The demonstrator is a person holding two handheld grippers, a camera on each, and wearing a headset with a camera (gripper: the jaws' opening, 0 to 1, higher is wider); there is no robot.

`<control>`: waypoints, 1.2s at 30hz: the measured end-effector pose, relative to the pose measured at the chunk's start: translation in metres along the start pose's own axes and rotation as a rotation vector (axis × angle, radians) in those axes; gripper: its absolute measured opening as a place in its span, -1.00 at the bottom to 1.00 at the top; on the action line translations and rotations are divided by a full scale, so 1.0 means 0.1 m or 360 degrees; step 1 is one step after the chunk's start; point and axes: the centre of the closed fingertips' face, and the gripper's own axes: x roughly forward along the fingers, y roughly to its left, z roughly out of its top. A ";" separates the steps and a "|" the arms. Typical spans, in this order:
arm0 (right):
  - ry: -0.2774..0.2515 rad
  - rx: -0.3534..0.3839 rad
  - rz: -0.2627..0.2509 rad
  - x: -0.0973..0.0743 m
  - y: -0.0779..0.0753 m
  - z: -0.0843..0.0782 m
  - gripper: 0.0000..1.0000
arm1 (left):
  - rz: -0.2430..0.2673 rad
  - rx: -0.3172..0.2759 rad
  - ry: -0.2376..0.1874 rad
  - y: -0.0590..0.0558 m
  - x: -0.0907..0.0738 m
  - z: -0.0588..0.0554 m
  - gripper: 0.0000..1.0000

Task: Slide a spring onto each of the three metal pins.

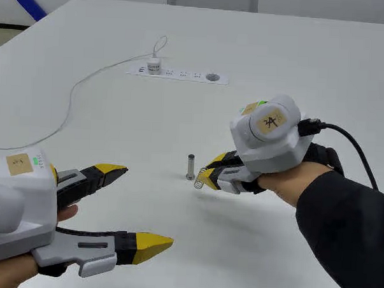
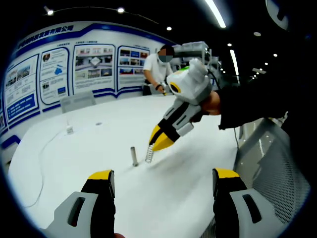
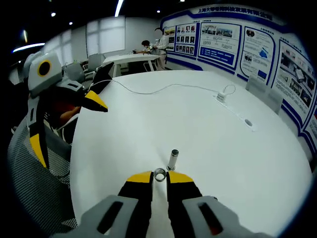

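Right gripper, bottom centre, clenched on the spring at its jaw tips; the upright metal pin stands just beside, up and right. Left gripper, lower left, gapes released. Best raise the spring, centre its bore over the pin, lower straight.

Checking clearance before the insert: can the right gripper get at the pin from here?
Probably yes. The right gripper, shut on a spring, sits right beside the upright pin, bare table between them. The left gripper is open, well off to the side; nothing covers the pin's top.
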 end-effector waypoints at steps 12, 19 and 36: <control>-0.0056 -0.0044 -0.0014 -0.11 -0.04 0.32 -0.76 | 0.0009 0.0000 -0.0020 0.01 -0.01 0.03 0.65; -0.0072 -0.0082 -0.0037 -0.10 -0.12 0.48 -0.76 | 0.0017 -0.0001 -0.0033 0.02 -0.02 0.04 0.65; 0.0041 -0.0055 -0.0026 0.05 -0.18 0.41 -0.76 | 0.0031 -0.0016 -0.0041 0.05 -0.03 0.03 0.65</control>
